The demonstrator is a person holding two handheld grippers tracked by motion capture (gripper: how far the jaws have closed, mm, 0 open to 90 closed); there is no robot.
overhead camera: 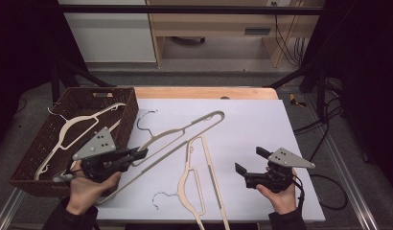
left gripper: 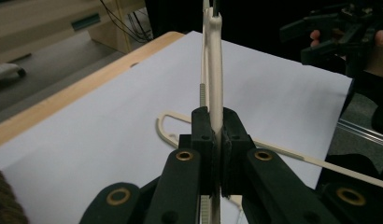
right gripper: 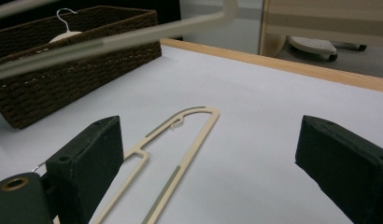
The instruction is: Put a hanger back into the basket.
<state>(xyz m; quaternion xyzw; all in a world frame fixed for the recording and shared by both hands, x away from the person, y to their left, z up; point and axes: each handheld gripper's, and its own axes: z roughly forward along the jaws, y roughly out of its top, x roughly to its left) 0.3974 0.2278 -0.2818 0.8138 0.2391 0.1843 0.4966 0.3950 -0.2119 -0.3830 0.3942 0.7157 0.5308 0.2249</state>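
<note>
At the far left of the table stands a dark brown basket (overhead camera: 125,103) of coarse woven wicker, rectangular, with a cut-out handle in its end wall. Inside it lies a cream hanger (overhead camera: 72,132), thin and flat, with a silvery wire hook.

Just in front of the basket, the left gripper (overhead camera: 142,153), matt black with a grey three-cornered plate on top, is clamped on the bar of a second cream hanger (overhead camera: 185,132). In the left gripper view its two blocky black pads press flat on either side of the narrow plastic strip (left gripper: 214,70), which stands on edge between them. This held hanger slants across the white sheet (overhead camera: 261,124) from the person's left hand (overhead camera: 86,189) up toward the middle of the table, with its rounded end farthest away and its metal hook near the basket's corner; it passes overhead in the right gripper view (right gripper: 133,35).

In the middle, a third cream hanger (overhead camera: 197,184) lies flat on the smooth white sheet, with a long looped outline, grey ribbed strips on its arms and a small wire hook at its left. It also shows in the right gripper view (right gripper: 180,140).

At the right, the right gripper (overhead camera: 252,160) is held above the sheet with its jaws spread wide and nothing between them, well apart from the lying hanger.
</note>
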